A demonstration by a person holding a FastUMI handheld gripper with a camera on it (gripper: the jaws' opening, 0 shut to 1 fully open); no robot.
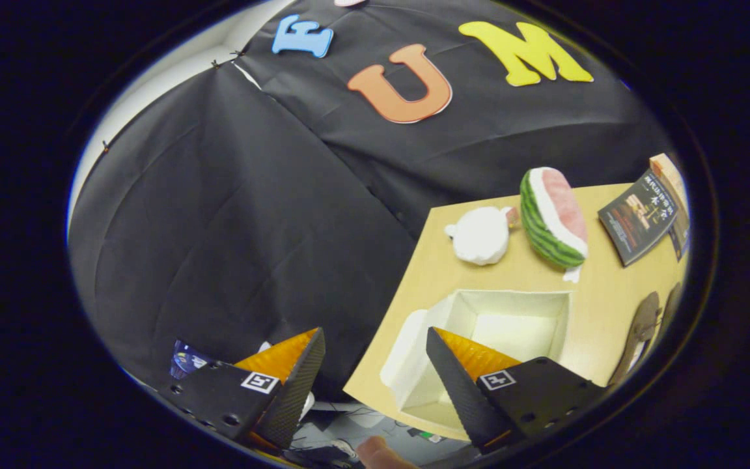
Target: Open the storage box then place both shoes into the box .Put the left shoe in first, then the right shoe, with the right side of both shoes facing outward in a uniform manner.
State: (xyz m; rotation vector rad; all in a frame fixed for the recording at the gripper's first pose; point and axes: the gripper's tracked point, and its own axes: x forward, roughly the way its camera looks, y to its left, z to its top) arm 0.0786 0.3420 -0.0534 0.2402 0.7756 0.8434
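Note:
The white storage box [512,326] stands open on the tan table [603,293], its inside bare and nothing in it. A white slab that looks like its lid [404,358] lies against the box's side by the table edge. My gripper [375,345] is open, tilted, with nothing between its fingers. The right finger [459,371] hangs over the box's near corner, and the left finger [297,374] is out past the table edge in front of the black cloth. A brown shoe [638,335] lies on the table beyond the box, partly cut off from sight.
A plush watermelon slice [554,218] and a white plush toy [479,234] sit on the table behind the box. A dark booklet [638,218] lies beside the watermelon. A fingertip [381,453] shows below the fingers. Cables and clutter lie on the floor beneath the table edge.

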